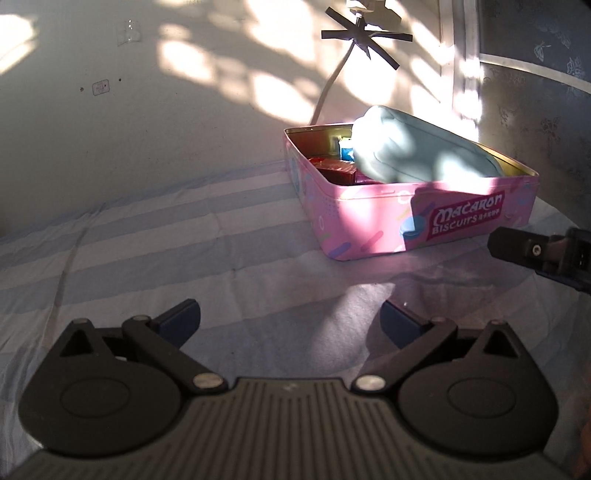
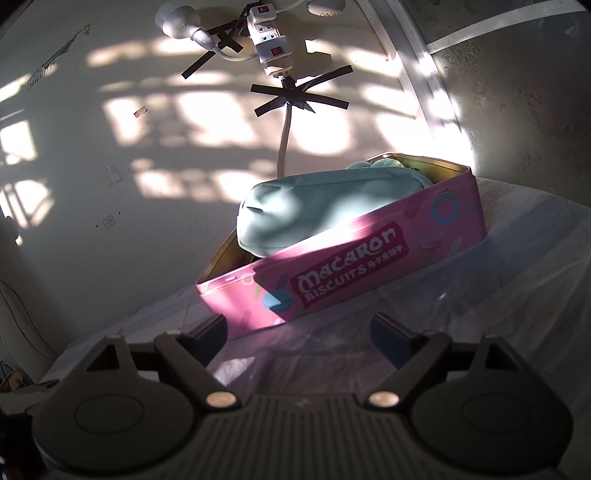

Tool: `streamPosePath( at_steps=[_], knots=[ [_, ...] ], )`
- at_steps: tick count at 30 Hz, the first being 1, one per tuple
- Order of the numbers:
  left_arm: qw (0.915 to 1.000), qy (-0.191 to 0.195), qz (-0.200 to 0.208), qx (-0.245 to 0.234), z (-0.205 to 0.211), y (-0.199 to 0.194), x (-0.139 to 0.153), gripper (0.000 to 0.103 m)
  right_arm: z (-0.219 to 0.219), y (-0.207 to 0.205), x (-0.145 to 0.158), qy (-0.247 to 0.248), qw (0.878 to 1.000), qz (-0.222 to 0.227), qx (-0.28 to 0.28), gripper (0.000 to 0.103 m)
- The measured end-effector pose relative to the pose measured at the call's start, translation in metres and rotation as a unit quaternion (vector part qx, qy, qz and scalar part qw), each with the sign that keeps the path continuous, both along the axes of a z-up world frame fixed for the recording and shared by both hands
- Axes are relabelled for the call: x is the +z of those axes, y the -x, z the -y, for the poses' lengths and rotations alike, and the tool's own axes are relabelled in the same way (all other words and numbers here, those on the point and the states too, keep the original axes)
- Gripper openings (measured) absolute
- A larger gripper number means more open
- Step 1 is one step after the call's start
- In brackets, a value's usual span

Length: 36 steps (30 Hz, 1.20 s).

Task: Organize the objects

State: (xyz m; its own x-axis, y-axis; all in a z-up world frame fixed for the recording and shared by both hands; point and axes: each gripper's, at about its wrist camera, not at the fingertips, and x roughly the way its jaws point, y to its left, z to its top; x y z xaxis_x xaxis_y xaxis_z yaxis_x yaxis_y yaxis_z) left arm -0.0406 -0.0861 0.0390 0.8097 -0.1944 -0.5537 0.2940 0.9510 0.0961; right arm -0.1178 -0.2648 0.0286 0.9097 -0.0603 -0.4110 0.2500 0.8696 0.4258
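Sitting on a bed with a blue striped sheet (image 1: 155, 236) is a pink tin box (image 1: 369, 218) with no lid on it, and the words "Macaron Biscuits" are printed on its side. A soft pale blue pouch (image 1: 413, 151) lies inside the box and sticks up over its rim. Next to the pouch, in the far corner of the box, are some small red packets (image 1: 332, 168) and a little blue one (image 1: 346, 149). Both hand-held grippers are near the box but not touching it. The left hand-held gripper (image 1: 290, 319) has its jaws spread wide with nothing between them. The right hand-held gripper (image 2: 298, 332) is spread too and holds nothing. Behind the box is a pale wall with sunny patches, where a white power strip (image 2: 267, 35) and its cord (image 2: 284, 140) are stuck on with black tape (image 2: 299, 96).
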Motion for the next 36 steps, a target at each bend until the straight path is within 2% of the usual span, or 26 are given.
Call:
streamPosePath(
  at_steps=[9, 15, 36],
  knots=[
    [0.9999, -0.013, 0.005, 0.006, -0.0017, 0.0005, 0.0003, 0.103, -0.0009, -0.0025, -0.0036, -0.008, 1.000, -0.003, 0.006, 0.090],
    [0.9992, -0.037, 0.008, 0.012, 0.0041, 0.0027, -0.0011, 0.103, -0.0006, -0.0006, -0.0037, -0.012, 1.000, -0.003, 0.001, 0.091],
    [0.9988, -0.033, -0.034, 0.009, 0.0049, -0.0006, -0.0084, 0.103, 0.0030, -0.0012, -0.0054, -0.011, 1.000, -0.006, 0.002, 0.092]
  ],
)
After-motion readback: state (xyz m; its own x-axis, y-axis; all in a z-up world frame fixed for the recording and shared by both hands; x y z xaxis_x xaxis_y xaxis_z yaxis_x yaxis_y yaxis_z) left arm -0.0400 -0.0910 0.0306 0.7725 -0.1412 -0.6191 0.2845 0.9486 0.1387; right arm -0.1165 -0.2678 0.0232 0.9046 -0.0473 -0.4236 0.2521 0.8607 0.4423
